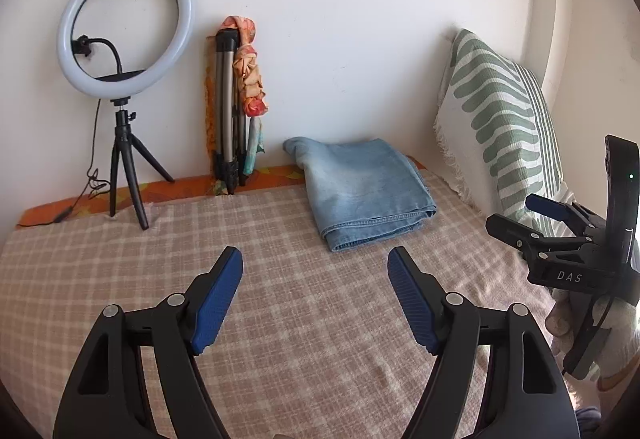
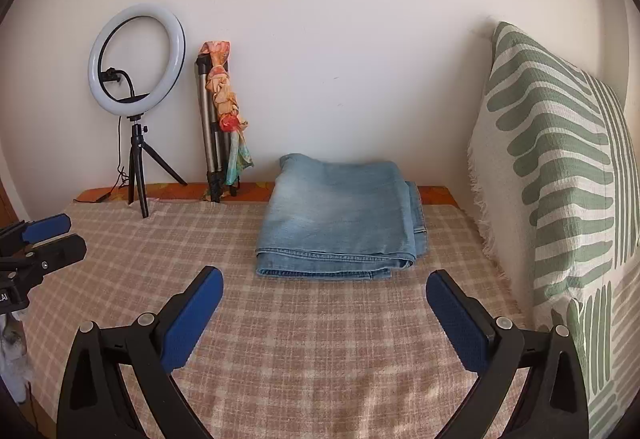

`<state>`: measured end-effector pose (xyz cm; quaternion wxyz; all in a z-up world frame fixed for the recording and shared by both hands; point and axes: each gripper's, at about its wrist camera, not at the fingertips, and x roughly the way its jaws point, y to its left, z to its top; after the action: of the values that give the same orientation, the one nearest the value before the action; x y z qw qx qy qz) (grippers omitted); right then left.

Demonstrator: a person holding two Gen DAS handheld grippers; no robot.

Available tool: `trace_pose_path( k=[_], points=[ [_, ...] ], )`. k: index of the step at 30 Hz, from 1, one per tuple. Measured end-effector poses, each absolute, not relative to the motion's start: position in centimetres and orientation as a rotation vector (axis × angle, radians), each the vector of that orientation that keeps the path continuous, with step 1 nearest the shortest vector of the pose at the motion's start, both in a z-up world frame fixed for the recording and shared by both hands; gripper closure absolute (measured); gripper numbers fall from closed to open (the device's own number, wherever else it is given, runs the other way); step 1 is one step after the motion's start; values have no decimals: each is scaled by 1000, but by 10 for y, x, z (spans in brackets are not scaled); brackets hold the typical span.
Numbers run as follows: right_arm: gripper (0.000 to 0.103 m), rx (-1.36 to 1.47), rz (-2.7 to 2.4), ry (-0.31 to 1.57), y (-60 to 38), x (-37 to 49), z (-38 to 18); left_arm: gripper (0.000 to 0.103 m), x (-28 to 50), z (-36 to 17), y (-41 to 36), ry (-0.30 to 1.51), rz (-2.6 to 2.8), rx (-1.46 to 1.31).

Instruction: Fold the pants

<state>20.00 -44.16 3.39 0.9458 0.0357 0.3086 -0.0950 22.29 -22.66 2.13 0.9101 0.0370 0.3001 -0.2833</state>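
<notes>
Left gripper (image 1: 315,267) wide open, holding nothing, hovered over plaid bedspread (image 1: 280,319) on near side of pants. Right gripper (image 2: 324,291) likewise spread open and empty, just short of pants. Folded blue denim pants (image 2: 340,215) lay flat on bedspread, apart from both grippers. Right of pants, green-patterned pillow (image 2: 560,175) upright. Left of pants at wall, folded tripod (image 2: 212,135) wrapped with scarf (image 2: 230,111), then ring light (image 2: 137,59).

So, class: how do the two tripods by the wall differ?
The ring-light tripod is short, black, with legs spread, standing free. The silver tripod is taller, with legs folded, leaning on the wall, with a scarf draped over it. Both stand at the bed's far edge.
</notes>
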Motion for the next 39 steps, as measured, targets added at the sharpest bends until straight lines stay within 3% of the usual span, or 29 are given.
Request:
trace_pose_path(
  k=[20, 39],
  points=[
    [0, 125, -207, 618, -398, 140, 20, 26, 152, 15, -200, 556, -598, 130],
    [0, 119, -245, 617, -377, 132, 9, 22, 160, -25, -165, 596, -493, 126]
  ],
)
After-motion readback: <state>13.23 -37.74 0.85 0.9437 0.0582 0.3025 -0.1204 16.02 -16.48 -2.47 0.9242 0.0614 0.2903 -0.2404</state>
